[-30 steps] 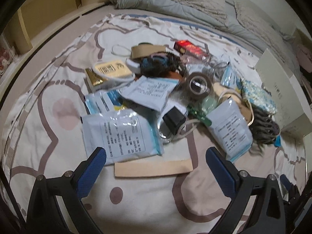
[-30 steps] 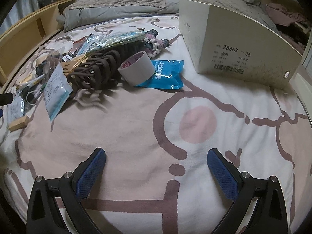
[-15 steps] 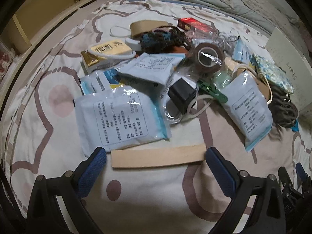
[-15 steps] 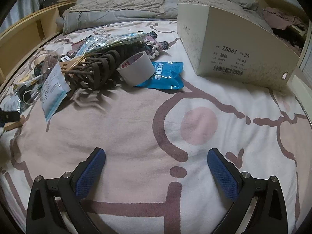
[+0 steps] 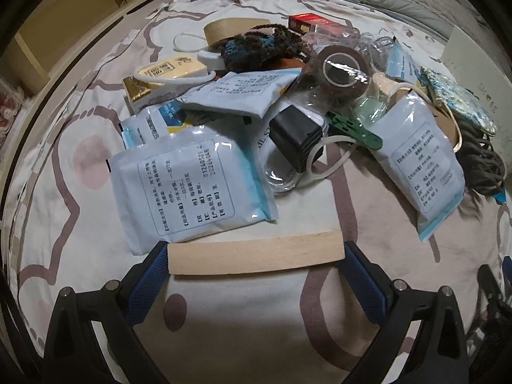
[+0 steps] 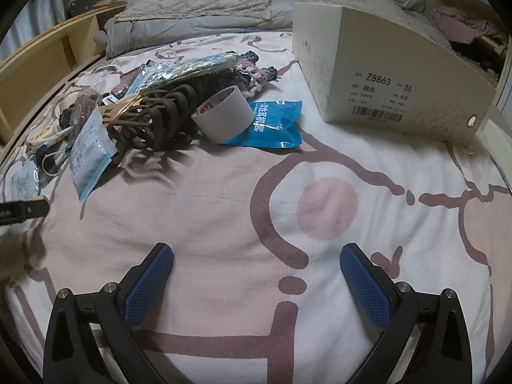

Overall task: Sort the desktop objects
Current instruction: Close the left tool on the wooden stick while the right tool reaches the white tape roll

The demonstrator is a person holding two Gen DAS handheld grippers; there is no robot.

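Observation:
A flat wooden strip [image 5: 256,252] lies crosswise on the patterned bedsheet, right between the blue pads of my open left gripper [image 5: 256,264], its ends close to both pads. Behind it is a heap: a white printed pouch [image 5: 192,185], a second pouch [image 5: 425,166], a black adapter [image 5: 296,136], a brown tape roll [image 5: 339,73] and a green clip [image 5: 355,129]. My right gripper [image 6: 256,275] stands open over bare sheet, holding nothing. Ahead of it lie a white tape roll [image 6: 224,115], a blue packet [image 6: 275,124] and a brown claw clip [image 6: 156,121].
A cream shoebox [image 6: 396,73] stands at the back right of the bed. A folded grey quilt [image 6: 198,22] lies along the far edge, and a wooden shelf [image 6: 41,76] runs down the left side. The left gripper's black tip [image 6: 22,212] shows at the right view's left edge.
My left gripper has moved forward and down, bringing the wooden strip from well ahead to between its pads. The right gripper has barely shifted.

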